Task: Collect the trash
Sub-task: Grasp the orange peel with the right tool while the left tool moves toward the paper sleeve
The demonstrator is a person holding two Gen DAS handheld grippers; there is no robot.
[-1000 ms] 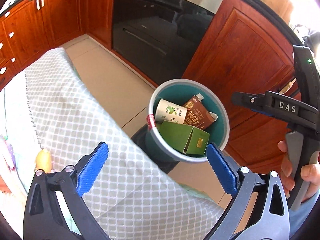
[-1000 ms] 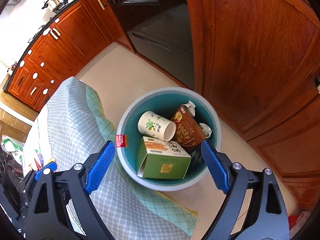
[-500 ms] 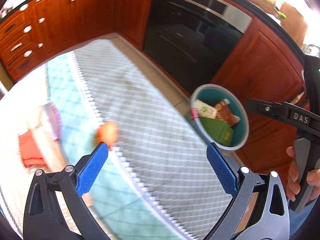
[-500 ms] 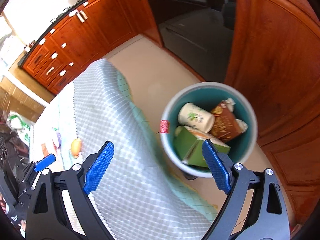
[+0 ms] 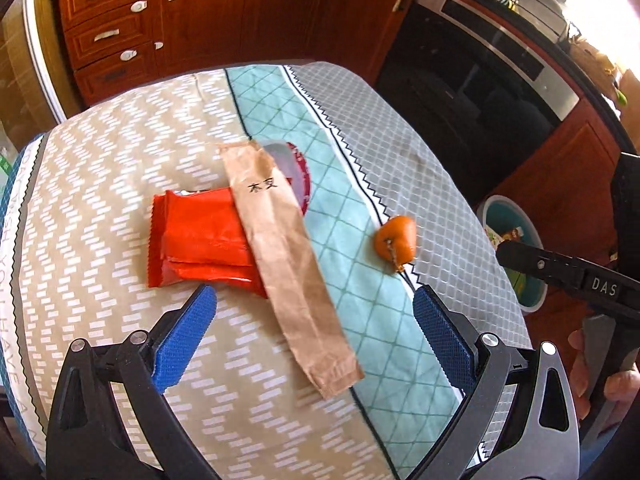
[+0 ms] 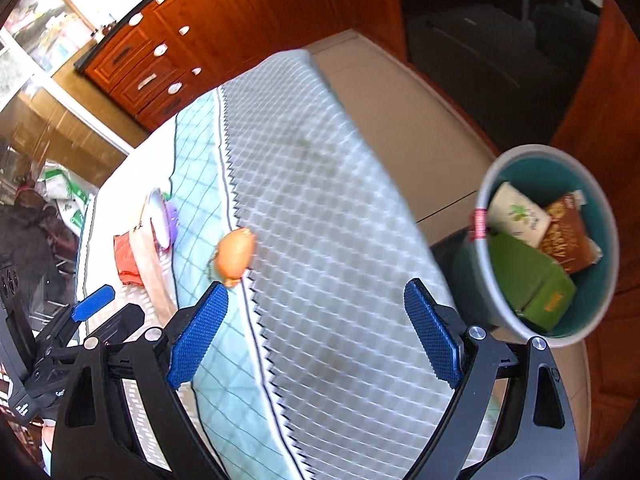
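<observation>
I've got L gripper (image 5: 314,322) wide, empty, right over brown paper sleeve (image 5: 286,256) on tablecloth (image 5: 100,184); long axis runs diag away, crossing jaws. R gripper (image 6: 316,336) wide too, nearer orange peel (image 6: 234,257)

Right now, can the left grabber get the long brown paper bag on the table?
Probably yes. The left gripper is open and empty, hovering right over the brown paper bag, which lies on top of the red wrapper with nothing covering it.

Paper sleeve (image 5: 286,264) overlaps wrapper (image 5: 198,236) — peel (image 5: 395,238) rightward.
</observation>
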